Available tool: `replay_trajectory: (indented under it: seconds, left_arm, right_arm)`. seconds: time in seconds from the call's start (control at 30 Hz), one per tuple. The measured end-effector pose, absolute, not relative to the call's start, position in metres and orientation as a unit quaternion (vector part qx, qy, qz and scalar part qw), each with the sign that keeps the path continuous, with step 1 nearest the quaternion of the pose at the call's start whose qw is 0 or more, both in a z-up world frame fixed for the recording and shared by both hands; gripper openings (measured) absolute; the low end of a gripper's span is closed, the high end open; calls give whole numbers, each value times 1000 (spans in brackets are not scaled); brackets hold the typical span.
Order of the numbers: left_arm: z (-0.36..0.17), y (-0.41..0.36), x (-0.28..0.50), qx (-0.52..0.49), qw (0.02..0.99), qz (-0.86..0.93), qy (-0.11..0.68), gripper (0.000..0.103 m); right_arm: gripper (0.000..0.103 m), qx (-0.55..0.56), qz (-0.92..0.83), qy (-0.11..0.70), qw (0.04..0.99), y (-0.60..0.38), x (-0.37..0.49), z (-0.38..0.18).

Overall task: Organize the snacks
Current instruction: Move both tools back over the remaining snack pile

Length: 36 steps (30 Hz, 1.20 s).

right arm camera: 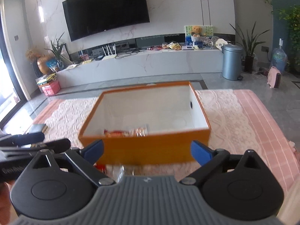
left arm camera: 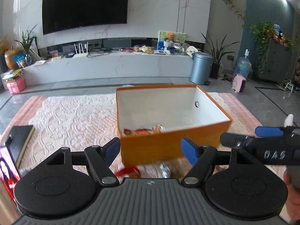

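An orange box with white inside stands on the table, also in the right wrist view. Red and clear snack packets lie at its near inside edge, also seen in the right wrist view. A red snack packet and a clear wrapped one lie on the cloth in front of the box, partly hidden by my left gripper, which is open and empty above them. My right gripper is open and empty, facing the box's front wall. The right gripper also shows at the right of the left wrist view.
A pink and white lace tablecloth covers the table. A dark notebook and a magazine lie at the left edge. Beyond the table are a TV bench, a grey bin and plants.
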<state>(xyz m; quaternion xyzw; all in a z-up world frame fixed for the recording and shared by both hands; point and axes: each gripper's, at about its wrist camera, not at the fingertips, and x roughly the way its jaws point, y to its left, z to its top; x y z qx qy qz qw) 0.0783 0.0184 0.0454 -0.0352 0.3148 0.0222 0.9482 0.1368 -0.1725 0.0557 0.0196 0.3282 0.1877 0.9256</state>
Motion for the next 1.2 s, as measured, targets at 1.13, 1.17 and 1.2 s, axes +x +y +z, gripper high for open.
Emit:
replay_trajectory:
  seconds: [1.13,1.17,1.2]
  left_arm:
    - [-32,21,22,-34,879,-45,473,81]
    - [-33,22,25,-31,878,-43,476,81]
    - [-33,23,27,-30,877,-42,478,82]
  right_arm:
    - [91,-57,144,460,874,-202,45,-35]
    - [91,-63,149,454,876,-198,46,-34]
    - [91,-72,156,447,878,-194,46,-32]
